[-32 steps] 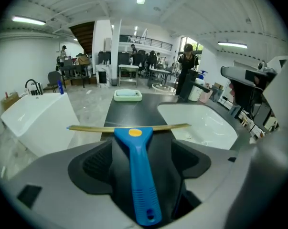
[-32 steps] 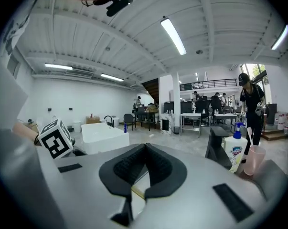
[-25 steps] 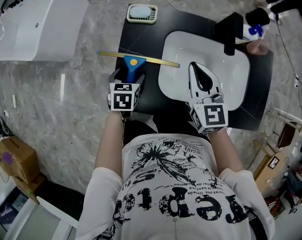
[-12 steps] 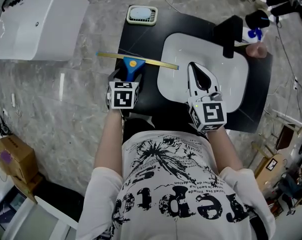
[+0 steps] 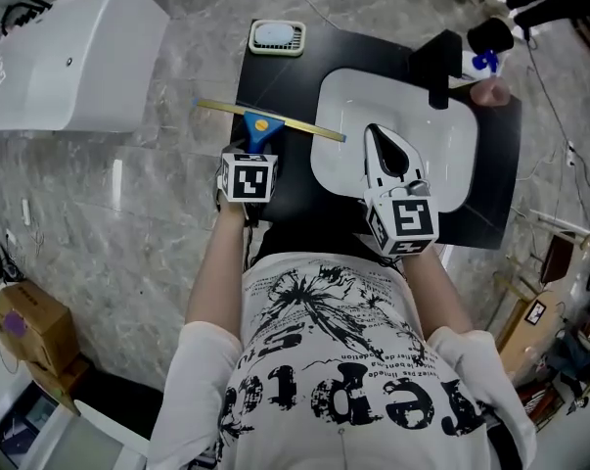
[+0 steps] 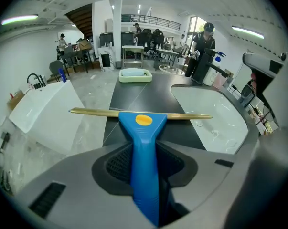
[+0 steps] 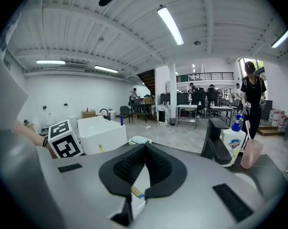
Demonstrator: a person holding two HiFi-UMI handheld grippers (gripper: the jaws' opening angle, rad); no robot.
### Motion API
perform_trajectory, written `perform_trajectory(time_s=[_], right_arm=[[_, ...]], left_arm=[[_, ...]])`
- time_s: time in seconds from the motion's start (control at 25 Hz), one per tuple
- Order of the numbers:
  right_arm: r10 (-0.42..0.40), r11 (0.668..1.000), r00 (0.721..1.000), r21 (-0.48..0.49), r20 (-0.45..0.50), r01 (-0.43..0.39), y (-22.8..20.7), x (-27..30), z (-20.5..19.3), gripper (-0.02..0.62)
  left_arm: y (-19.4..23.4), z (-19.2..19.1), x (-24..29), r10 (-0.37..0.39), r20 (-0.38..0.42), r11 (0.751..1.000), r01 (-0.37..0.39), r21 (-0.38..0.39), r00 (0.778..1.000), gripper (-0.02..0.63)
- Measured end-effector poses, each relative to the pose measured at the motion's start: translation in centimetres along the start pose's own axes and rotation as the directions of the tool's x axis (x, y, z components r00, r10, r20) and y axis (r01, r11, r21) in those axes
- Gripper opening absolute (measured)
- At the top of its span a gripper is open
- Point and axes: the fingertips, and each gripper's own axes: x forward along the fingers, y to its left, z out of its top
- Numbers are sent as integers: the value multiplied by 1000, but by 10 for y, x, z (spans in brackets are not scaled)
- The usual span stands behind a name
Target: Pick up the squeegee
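The squeegee (image 5: 259, 125) has a blue handle with a yellow dot and a long yellow blade, and it lies on the black counter (image 5: 287, 189) left of the sink. My left gripper (image 5: 254, 151) points down over the handle. In the left gripper view the handle (image 6: 144, 142) runs between the jaws, which are closing, and both pads sit against its sides. My right gripper (image 5: 377, 131) hovers over the white sink basin (image 5: 441, 155), its jaws shut with nothing in them; in its own view the right gripper's (image 7: 144, 148) tips meet.
A green soap dish (image 5: 277, 36) sits at the counter's far edge. A black faucet (image 5: 437, 65), a soap bottle (image 5: 481, 61) and a pink cup (image 5: 490, 91) stand behind the sink. A white tub (image 5: 69, 57) lies on the marble floor at left.
The left gripper's jaws have come together around the blue handle. Both hands stay roughly where they were.
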Motion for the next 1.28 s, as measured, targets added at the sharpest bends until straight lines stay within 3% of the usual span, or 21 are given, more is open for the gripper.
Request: perform_trajectory(time_s=[0.36,0.56,0.76,1.12,1.28], right_arm=[[-91,995,995,29,29,90,7,-14,24,14],[-138,990,989,33,59,136,10,-23,39,14],[-155,988,986,6,67,155,10,-35,51,15],[-170,983,972,-37,163,179,7,-62,98,14],[-175,980,959,-50,222,191,4,-73,120,14]], left_arm=[[-5,5,-25,-86,20,996,85,11,996,136],[-4,34,-51,-101,105,992,93,85,989,135],[-10,72,-86,-125,216,985,96,141,968,135],[-21,150,-163,-155,452,979,75,190,878,135],[-22,182,-201,-156,567,980,53,194,809,135]])
